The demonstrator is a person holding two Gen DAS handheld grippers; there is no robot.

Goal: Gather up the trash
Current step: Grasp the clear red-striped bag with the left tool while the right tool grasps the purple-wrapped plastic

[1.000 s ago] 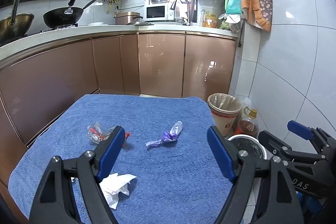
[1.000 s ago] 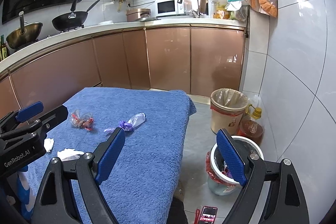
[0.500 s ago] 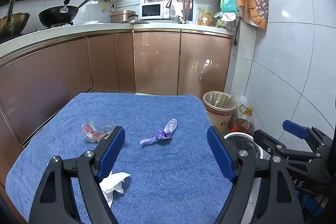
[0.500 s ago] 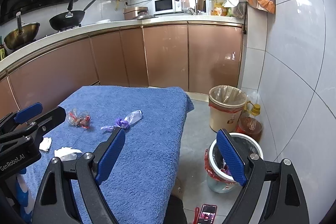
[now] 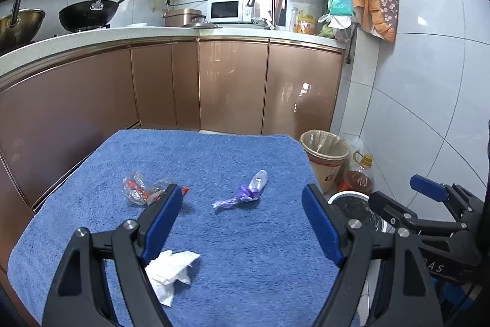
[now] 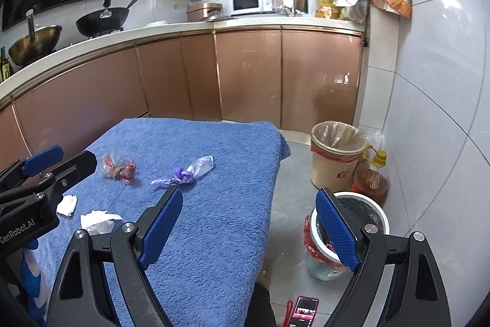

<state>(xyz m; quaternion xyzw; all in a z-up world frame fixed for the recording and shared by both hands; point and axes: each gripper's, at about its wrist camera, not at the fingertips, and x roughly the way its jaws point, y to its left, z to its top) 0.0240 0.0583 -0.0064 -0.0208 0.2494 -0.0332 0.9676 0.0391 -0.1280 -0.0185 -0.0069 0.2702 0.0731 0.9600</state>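
Both grippers' fingers spread wide, empty | right view only: phone [image 6: 303,311] on floor, second tissue [image 6: 67,204]

Your blue towel-covered table [image 5: 245,265] carries a clear red-printed wrapper [image 5: 144,190] toward its left edge, a purple-and-clear wrapper [image 5: 245,195] near the middle, a crumpled white tissue [image 5: 171,268] toward the near edge, and a smaller tissue wad [image 6: 67,204] near the left edge.
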